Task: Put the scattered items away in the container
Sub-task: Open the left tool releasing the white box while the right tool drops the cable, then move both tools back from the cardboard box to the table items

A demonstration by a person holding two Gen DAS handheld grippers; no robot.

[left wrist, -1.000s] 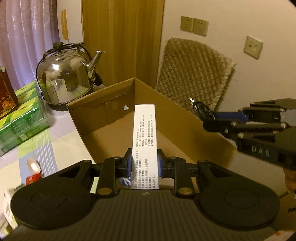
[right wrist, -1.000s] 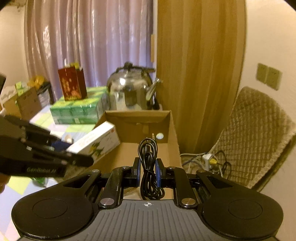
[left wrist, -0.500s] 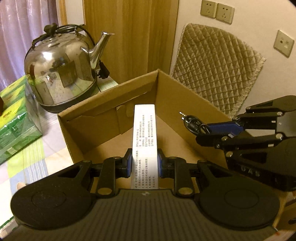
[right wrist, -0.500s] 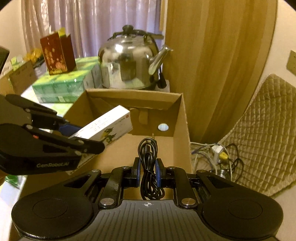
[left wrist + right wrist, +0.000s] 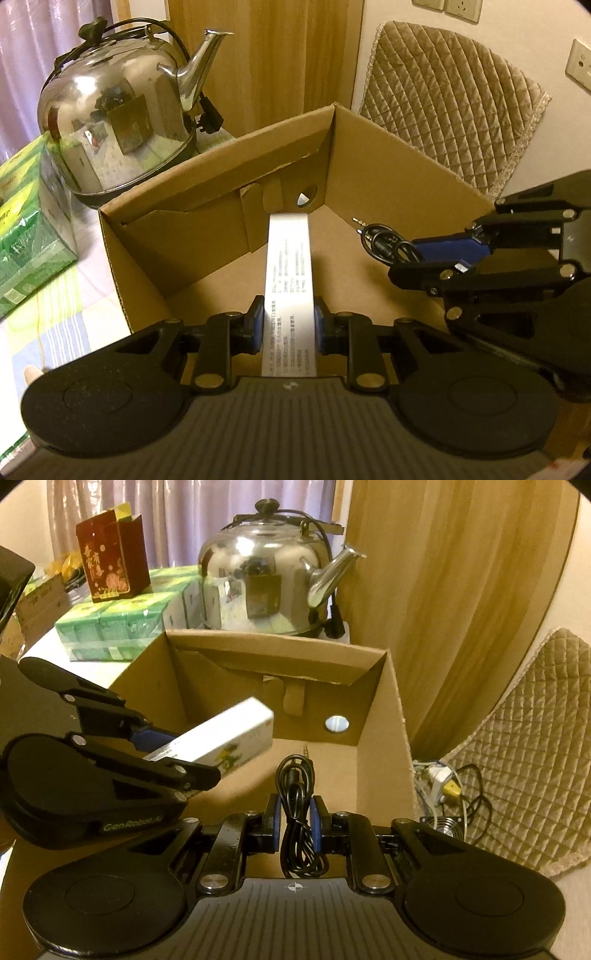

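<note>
My left gripper point(image 5: 289, 323) is shut on a long white printed box point(image 5: 290, 273), which points into the open cardboard box point(image 5: 221, 155). The same white box point(image 5: 221, 738) shows from the side in the right wrist view, tilted over the carton's floor, with the left gripper point(image 5: 173, 753) around it. My right gripper point(image 5: 294, 821) is shut on a coiled black cable point(image 5: 295, 794) with a jack plug at its tip, held over the cardboard box point(image 5: 391, 716). In the left wrist view the right gripper point(image 5: 413, 254) and its cable point(image 5: 384, 245) hang over the carton's right side.
A steel kettle point(image 5: 122, 122) stands just behind the carton. Green packs point(image 5: 110, 627) and a red gift bag point(image 5: 110, 568) sit to the left of it. A quilted chair back point(image 5: 443, 122) is on the right, with a power strip and wires point(image 5: 443, 779) below.
Both grippers have moved forward and down toward the carton, which now looms larger. The white box and the cable now sit inside the carton's opening. Both grips are unchanged.
</note>
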